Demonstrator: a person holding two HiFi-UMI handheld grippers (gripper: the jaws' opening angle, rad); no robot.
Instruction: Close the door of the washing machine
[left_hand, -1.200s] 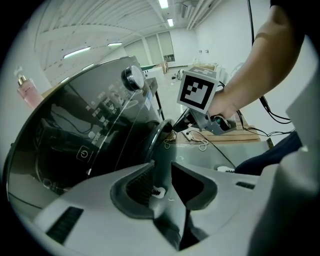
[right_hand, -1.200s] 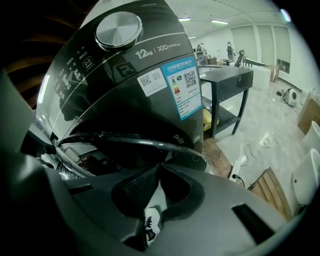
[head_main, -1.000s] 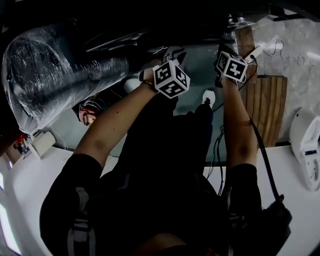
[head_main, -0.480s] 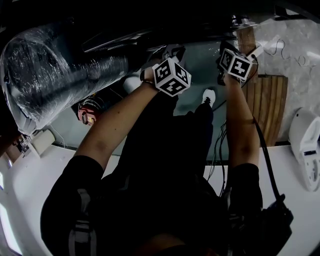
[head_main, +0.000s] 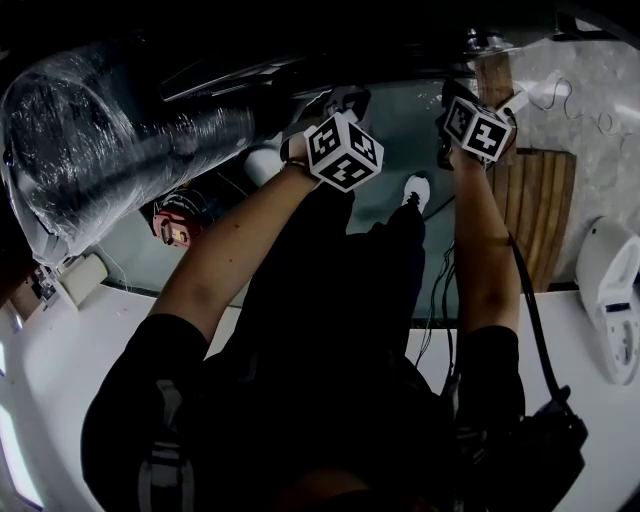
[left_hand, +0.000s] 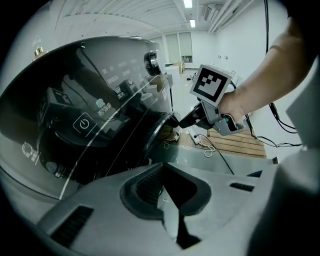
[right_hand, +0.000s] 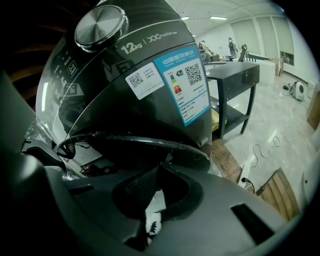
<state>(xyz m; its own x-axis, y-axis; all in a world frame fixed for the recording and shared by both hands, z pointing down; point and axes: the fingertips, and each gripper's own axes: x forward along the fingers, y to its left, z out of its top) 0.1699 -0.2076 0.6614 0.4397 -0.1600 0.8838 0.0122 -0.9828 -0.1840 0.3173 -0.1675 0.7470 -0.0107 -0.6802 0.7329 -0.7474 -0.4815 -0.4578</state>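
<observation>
Both tools closed up at the washing machine (right_hand: 150, 65) door (right_hand: 135, 140).
My left tool (left_hand: 168, 200) has just been closing its jaws on nothing; my right tool (right_hand: 150, 210) is pinched together, empty, with the door's dark rim just ahead at twelve o'clock.

The washer (right_hand: 145, 112) ran off the left edge in the left gripper view. In the head view it was lost in the dark. The small print on its sticker (right_hand: 182, 90) was too tiny to read. Just under the door (right_hand: 150, 142) all was black. Far right of the washer, a white thing (head_main: 612, 300) was cut by the edge.
</observation>
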